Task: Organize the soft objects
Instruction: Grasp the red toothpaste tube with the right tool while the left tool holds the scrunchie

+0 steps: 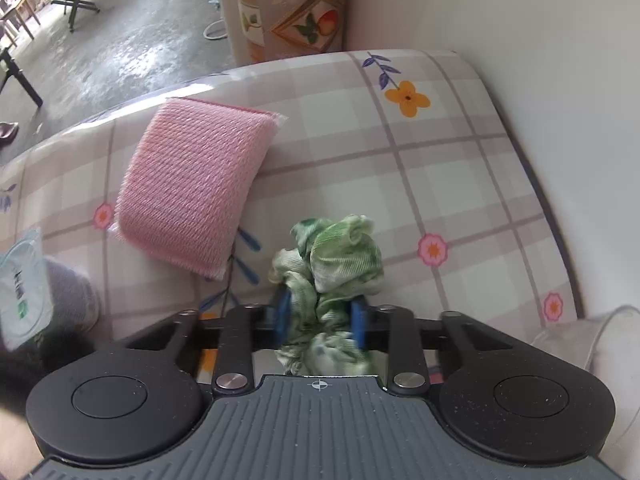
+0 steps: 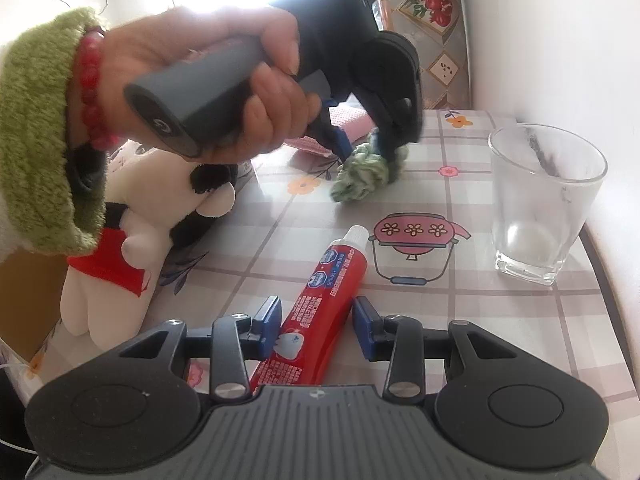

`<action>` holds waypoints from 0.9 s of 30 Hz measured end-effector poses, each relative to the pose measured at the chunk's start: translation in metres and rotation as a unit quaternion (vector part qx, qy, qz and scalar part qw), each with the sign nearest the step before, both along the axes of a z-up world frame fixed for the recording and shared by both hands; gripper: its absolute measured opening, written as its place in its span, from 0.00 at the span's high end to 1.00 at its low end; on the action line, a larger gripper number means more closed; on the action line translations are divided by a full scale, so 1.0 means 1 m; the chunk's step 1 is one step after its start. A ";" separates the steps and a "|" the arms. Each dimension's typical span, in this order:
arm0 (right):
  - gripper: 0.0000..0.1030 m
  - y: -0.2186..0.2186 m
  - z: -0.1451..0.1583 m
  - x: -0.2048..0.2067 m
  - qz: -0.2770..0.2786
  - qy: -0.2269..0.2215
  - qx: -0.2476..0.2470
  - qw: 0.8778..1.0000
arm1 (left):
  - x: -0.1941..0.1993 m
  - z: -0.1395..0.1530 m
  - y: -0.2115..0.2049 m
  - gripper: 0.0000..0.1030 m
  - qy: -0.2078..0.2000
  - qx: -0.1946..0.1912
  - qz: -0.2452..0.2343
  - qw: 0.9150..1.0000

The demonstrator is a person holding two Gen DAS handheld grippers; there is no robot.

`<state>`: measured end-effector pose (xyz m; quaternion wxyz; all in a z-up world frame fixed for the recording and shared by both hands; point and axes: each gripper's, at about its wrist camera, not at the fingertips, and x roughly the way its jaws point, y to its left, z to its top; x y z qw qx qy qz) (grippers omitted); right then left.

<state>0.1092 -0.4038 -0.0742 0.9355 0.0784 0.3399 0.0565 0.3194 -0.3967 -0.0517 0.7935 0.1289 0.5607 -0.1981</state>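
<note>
A green-and-white scrunchie (image 1: 340, 256) lies on the checked floral tablecloth (image 1: 440, 180), and my left gripper (image 1: 320, 314) is shut on it, the blue pads pressing its near part from both sides. In the right wrist view a hand (image 2: 224, 80) holds that left gripper (image 2: 366, 148) pointing steeply down onto the scrunchie (image 2: 360, 178). A pink knitted sponge pad (image 1: 192, 188) lies just left of it. A white plush toy with a red scarf (image 2: 132, 240) lies at the left. My right gripper (image 2: 318, 320) stands open over a red toothpaste tube (image 2: 320, 300), with a gap at its right pad.
An empty drinking glass (image 2: 540, 208) stands at the right by the white wall (image 2: 560, 40). A white-green packet (image 1: 24, 292) lies at the table's left edge. Beyond the far edge stands a patterned roll (image 1: 288, 4) on a grey floor.
</note>
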 end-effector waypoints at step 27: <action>0.71 -0.022 0.027 -0.044 -0.071 -0.034 0.130 0.988 | -0.154 0.160 0.254 0.81 -0.145 -0.199 0.037 0.968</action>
